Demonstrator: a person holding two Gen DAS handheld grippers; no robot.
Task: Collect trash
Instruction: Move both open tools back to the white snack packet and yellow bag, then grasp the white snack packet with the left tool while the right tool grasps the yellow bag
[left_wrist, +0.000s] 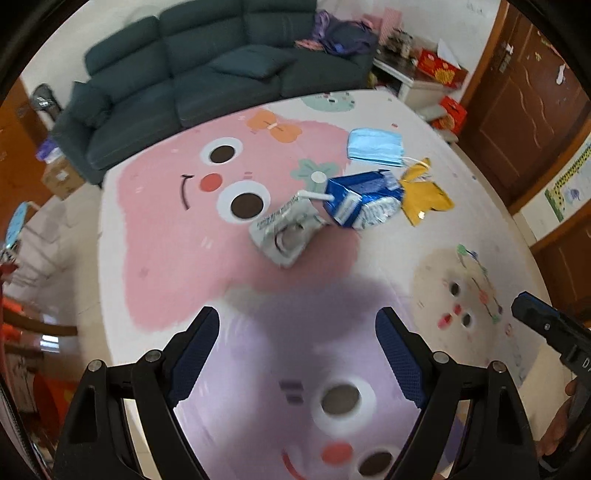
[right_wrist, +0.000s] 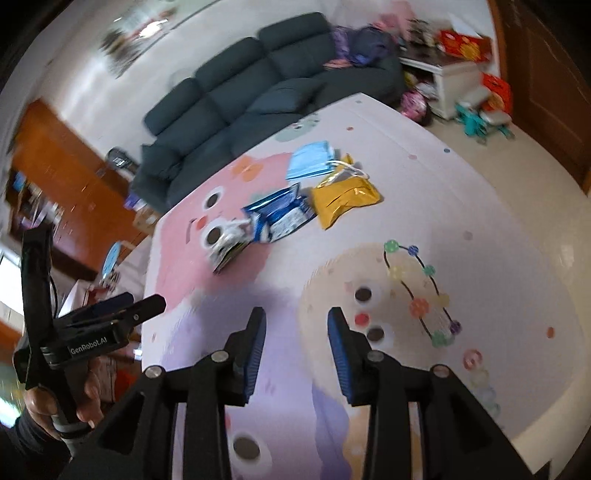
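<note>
Trash lies clustered on the cartoon play mat: a silver wrapper touching a blue snack bag, a yellow packet just beside it, and a blue face mask behind. Left gripper hovers over the mat, fingers wide apart and empty. Right gripper has its fingers apart too, nothing between them. A dark sofa borders the mat.
</note>
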